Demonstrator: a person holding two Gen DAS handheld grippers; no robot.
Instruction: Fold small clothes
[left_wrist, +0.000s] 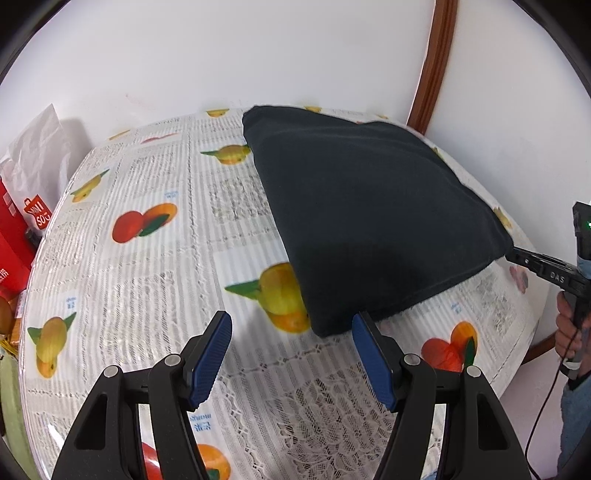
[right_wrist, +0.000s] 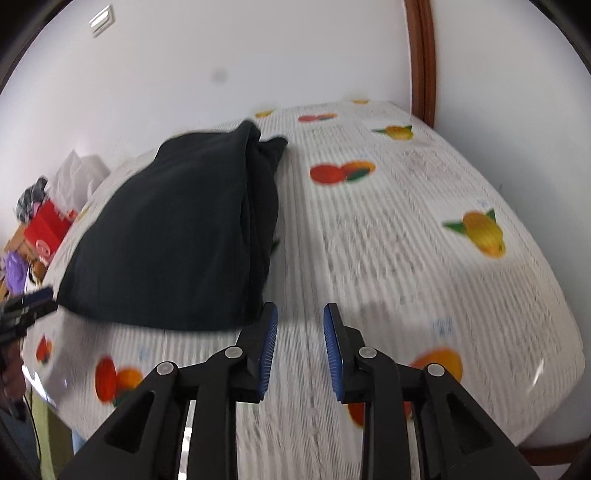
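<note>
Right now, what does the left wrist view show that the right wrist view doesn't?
Only the left wrist view: the left gripper open at the black garment's near corner, and the person's hand on the right gripper's handle.
Only the right wrist view: the right gripper open over bare tablecloth, and the garment's bunched folds.
Both: the garment, the fruit-print tablecloth, the white wall, the red packaging.

A tablecloth (left_wrist: 155, 266) printed with fruit and newsprint columns is covering the table, its lace trim showing at the near edge. A red box (left_wrist: 16, 236) and crumpled white paper (left_wrist: 40, 147) are sitting at its left end. A brown wooden frame (left_wrist: 432, 62) is running up the white wall (left_wrist: 221, 55).
</note>
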